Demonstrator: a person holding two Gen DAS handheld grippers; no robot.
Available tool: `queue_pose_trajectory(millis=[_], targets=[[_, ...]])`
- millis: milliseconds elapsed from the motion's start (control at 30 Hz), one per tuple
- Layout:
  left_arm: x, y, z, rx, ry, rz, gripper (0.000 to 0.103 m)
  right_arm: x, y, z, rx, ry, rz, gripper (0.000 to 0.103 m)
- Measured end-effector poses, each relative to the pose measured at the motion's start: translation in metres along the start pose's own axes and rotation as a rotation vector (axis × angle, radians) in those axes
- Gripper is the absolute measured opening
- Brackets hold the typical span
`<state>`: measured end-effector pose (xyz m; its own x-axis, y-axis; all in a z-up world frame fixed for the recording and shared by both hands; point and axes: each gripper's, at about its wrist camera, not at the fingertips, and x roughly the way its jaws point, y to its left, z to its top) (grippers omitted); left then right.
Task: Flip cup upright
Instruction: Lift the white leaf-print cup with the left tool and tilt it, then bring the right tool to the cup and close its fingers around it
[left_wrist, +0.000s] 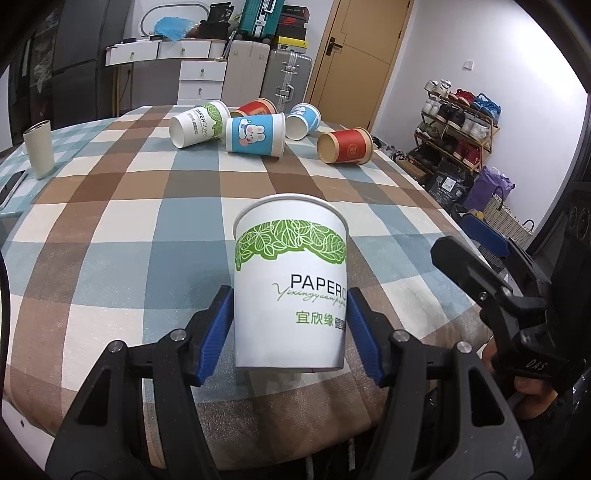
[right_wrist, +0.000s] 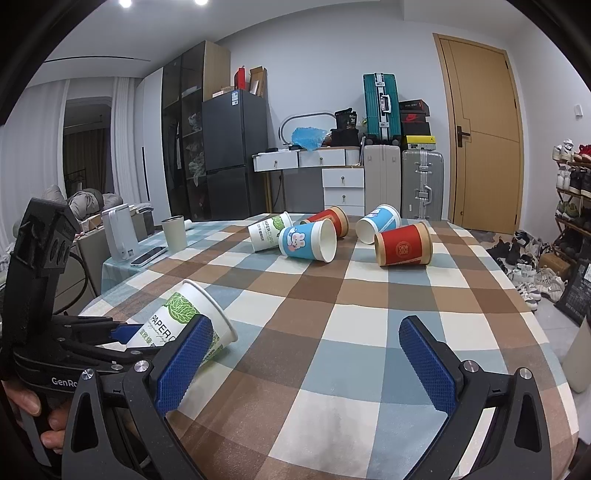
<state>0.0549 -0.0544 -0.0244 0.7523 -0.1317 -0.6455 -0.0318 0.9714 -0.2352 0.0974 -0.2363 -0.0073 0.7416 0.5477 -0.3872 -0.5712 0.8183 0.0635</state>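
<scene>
My left gripper (left_wrist: 290, 308) is shut on a white paper cup with a green leaf band (left_wrist: 290, 284), its blue pads on the cup's two sides. In the right wrist view this cup (right_wrist: 184, 317) is tilted, mouth up and to the right, near the table's front left, with the left gripper (right_wrist: 123, 334) on it. My right gripper (right_wrist: 308, 341) is open and empty above the checked tablecloth (right_wrist: 332, 295), to the right of the cup. It also shows at the right of the left wrist view (left_wrist: 480, 273).
Several paper cups lie on their sides at the far end: a white leaf cup (right_wrist: 267, 230), a blue rabbit cup (right_wrist: 308, 240), a red cup (right_wrist: 402, 245), another blue cup (right_wrist: 378, 223) and another red cup (right_wrist: 328, 219). A tumbler (right_wrist: 174, 232) and a phone (right_wrist: 147, 255) are at the left.
</scene>
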Motion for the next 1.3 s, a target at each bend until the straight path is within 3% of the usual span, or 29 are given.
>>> queue_pose_trajectory(millis=[300, 433, 567, 700, 767, 933, 1300], targets=[[0.009, 0.002, -0.003, -0.003, 0.021, 0.001, 0.059, -0.001, 0.0, 0.0, 0.002, -0.004, -0.002, 0.103], [0.01, 0.002, -0.004, 0.006, 0.032, 0.005, 0.064, -0.003, -0.001, 0.001, 0.003, -0.008, -0.003, 0.103], [0.009, 0.004, -0.002, 0.0, 0.029, 0.019, 0.082, -0.006, -0.001, 0.003, 0.008, -0.019, 0.0, 0.103], [0.004, 0.008, 0.001, -0.008, 0.007, 0.03, 0.09, -0.007, -0.002, 0.005, 0.011, -0.021, 0.002, 0.103], [0.0, 0.011, 0.002, -0.012, -0.009, 0.037, 0.101, -0.008, -0.002, 0.006, 0.013, -0.021, 0.004, 0.103], [-0.013, 0.017, 0.006, -0.006, -0.056, 0.029, 0.102, -0.007, -0.002, 0.008, 0.022, -0.008, 0.008, 0.103], [-0.033, 0.043, 0.008, 0.002, -0.095, 0.053, 0.102, 0.015, 0.009, 0.009, 0.051, 0.131, 0.066, 0.103]])
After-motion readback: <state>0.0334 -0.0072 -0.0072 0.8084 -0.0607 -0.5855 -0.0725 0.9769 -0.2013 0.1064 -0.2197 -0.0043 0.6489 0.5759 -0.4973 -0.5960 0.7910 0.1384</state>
